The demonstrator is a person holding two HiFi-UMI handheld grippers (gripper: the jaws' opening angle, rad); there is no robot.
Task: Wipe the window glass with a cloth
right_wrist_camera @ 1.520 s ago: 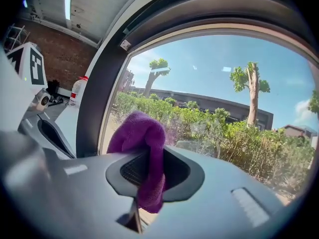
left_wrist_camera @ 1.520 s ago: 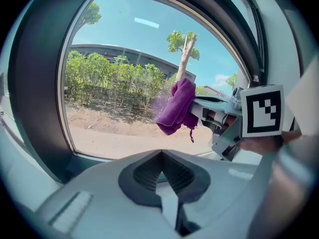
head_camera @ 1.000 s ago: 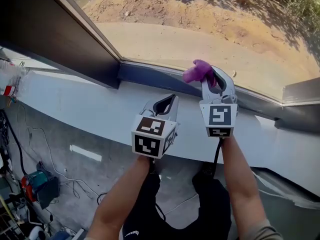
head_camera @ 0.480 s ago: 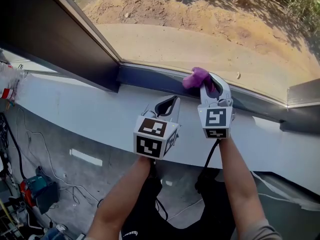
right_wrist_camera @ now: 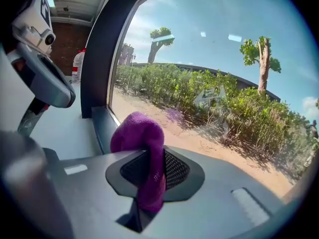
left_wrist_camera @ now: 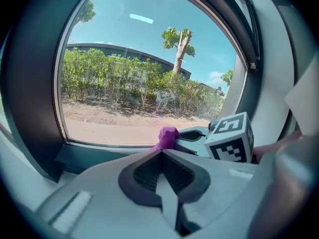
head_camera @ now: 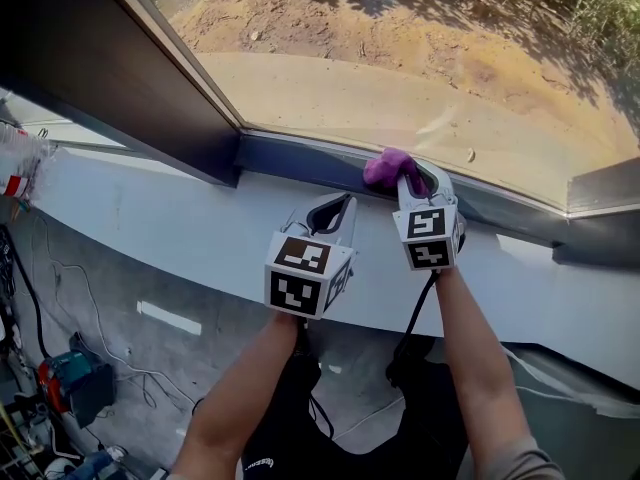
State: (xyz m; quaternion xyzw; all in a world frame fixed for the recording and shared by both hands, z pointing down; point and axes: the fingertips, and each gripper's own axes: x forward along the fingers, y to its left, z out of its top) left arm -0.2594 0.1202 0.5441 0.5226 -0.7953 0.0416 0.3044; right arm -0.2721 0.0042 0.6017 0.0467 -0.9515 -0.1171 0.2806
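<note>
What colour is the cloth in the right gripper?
Purple; the cloth pinched in the right gripper shows best in the right gripper view.

Head view: set high, facing steeply down over both forearms. It takes in the white sill [head_camera: 150,198], the lower window glass [head_camera: 400,78] and the floor [head_camera: 120,308] beneath.

Left gripper view: low, at sill level, behind the left gripper [left_wrist_camera: 160,152] jaws. Faces the glass nearly square-on, fairly near.

Right gripper view: closer to the pane, facing obliquely along it.

Shared by all three: glass, dark frame [head_camera: 110,68], purple cloth [head_camera: 385,166].
</note>
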